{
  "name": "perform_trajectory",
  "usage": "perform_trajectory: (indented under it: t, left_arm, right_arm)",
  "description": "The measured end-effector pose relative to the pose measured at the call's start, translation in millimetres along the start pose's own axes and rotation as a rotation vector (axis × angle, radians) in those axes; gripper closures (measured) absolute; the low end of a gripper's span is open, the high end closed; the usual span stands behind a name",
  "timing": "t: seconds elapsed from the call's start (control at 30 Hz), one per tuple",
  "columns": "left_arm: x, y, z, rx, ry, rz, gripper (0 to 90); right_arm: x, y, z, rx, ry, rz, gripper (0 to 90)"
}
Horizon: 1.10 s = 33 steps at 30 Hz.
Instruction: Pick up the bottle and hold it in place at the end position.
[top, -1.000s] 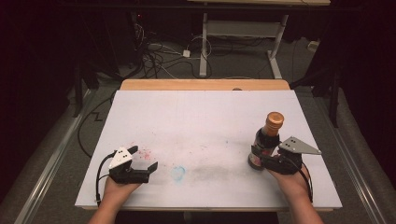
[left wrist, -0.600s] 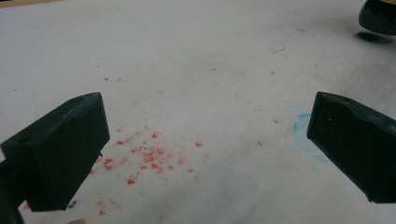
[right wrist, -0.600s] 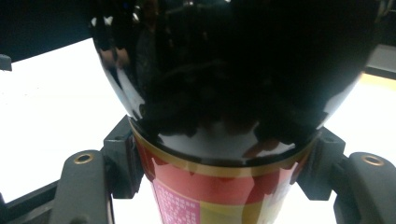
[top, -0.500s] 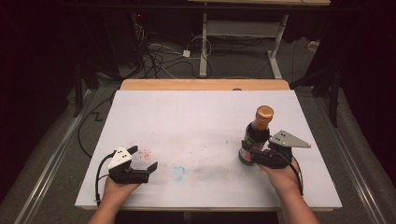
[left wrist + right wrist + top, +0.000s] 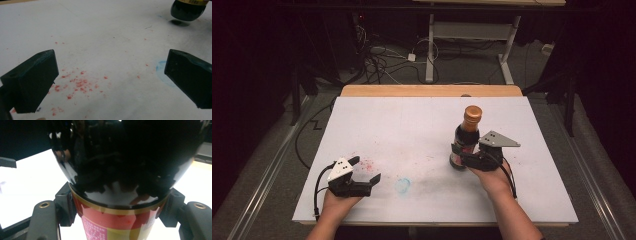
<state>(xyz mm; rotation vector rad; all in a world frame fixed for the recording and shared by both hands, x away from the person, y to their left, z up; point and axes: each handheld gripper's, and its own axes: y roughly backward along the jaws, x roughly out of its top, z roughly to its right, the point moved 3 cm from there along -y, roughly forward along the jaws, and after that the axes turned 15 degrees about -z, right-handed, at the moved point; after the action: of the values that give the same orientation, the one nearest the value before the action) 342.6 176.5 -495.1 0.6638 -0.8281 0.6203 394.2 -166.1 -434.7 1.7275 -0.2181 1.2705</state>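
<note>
A dark glass bottle [image 5: 465, 136] with a copper cap and a red and yellow label [image 5: 112, 225] stands upright right of the table's middle. My right gripper [image 5: 467, 158] is shut on its lower body, one jaw on each side of the label. In the left gripper view the bottle's base [image 5: 187, 10] seems to hang just above its shadow on the table. My left gripper [image 5: 364, 170] rests open near the front left, with nothing between its fingers [image 5: 32, 80]. Its jaws stand wide apart over the white table [image 5: 402, 125].
Red specks [image 5: 78, 84] and a faint blue ring mark [image 5: 402, 185] stain the white tabletop in front of the left gripper. A wooden strip [image 5: 427, 90] runs along the far edge. Cables and desk legs lie on the floor beyond.
My right gripper has carried the bottle leftward toward the table's middle. The left gripper has stayed where it was, still open.
</note>
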Motion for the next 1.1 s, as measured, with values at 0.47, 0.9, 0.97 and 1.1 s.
perform_trajectory:
  t: [0.47, 0.9, 0.97, 1.1]
  left_arm:
    - [-0.2, 0.4, 0.3, -0.006, -0.003, 0.000, 0.0]
    - [0.3, 1.0, 0.3, -0.015, 0.003, 0.003, 0.0]
    - [0.3, 1.0, 0.3, -0.016, 0.003, 0.002, 0.0]
    - [0.2, 0.9, 0.2, -0.015, 0.002, 0.000, 0.0]
  right_arm:
    - [33.6, -40.3, -22.9, 0.035, 0.041, 0.006, 32.1]
    - [40.9, -71.4, -32.7, 0.058, 0.072, -0.027, 31.9]
    - [39.5, -73.5, -34.3, 0.058, 0.077, -0.037, 31.9]
    - [36.3, -76.8, -36.3, 0.051, 0.084, -0.045, 31.6]
